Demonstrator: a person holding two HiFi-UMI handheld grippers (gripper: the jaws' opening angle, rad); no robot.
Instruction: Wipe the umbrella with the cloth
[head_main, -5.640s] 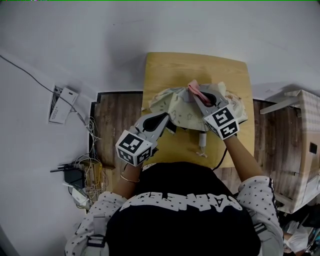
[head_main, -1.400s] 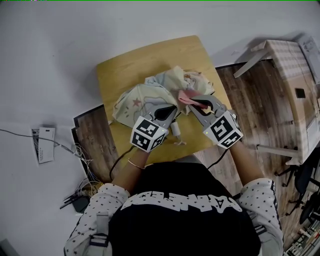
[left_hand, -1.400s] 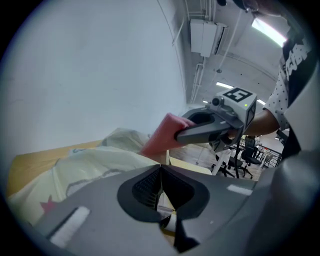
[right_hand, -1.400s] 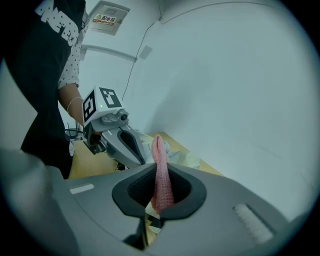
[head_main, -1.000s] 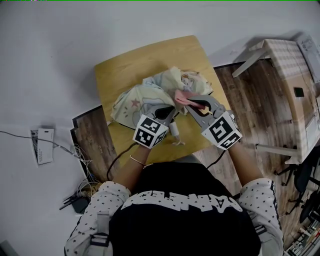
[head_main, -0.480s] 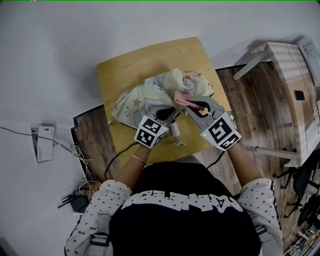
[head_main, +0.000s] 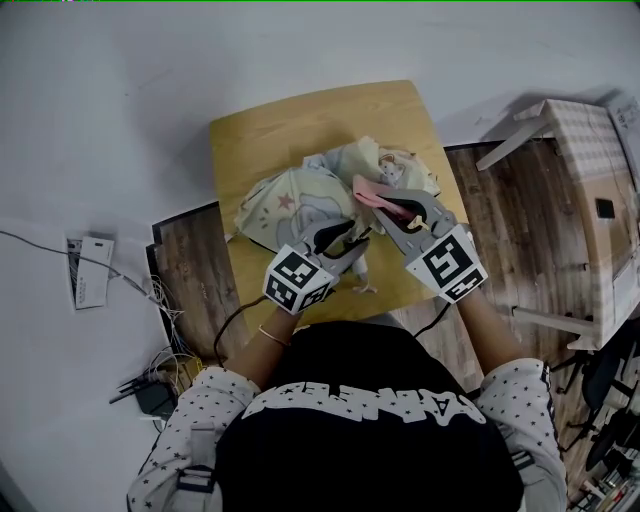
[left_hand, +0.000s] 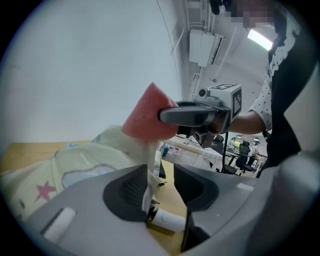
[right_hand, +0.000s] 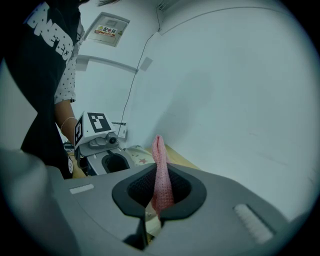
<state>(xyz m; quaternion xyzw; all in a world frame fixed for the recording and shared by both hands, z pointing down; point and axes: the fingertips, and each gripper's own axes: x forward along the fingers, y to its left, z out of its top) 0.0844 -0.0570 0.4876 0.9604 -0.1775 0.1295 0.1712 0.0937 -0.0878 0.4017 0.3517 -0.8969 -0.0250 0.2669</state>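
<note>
A folded, crumpled pale-yellow umbrella (head_main: 295, 195) with star and cartoon prints lies on the wooden table (head_main: 260, 130). Its white handle (head_main: 360, 268) points toward me. My left gripper (head_main: 350, 236) hovers over the umbrella's near edge. Its jaws have just been opening and now stand apart (left_hand: 162, 182), with a thin strip of umbrella fabric (left_hand: 150, 175) hanging loose between them beside the left pad and the handle (left_hand: 167, 220) below. My right gripper (head_main: 388, 203) is shut on the pink cloth (head_main: 368, 190), which stands up from its jaws (right_hand: 161, 172) above the umbrella.
The table is small, and its near edge is close to my body. Cables and a power strip (head_main: 88, 272) lie on the floor at left. A cardboard box (head_main: 595, 150) stands at right. The back half of the tabletop is bare wood.
The left gripper's jaws have opened, let go of the umbrella fabric and lifted back a little toward me. The right gripper keeps the pink cloth over the umbrella, nearly still.
</note>
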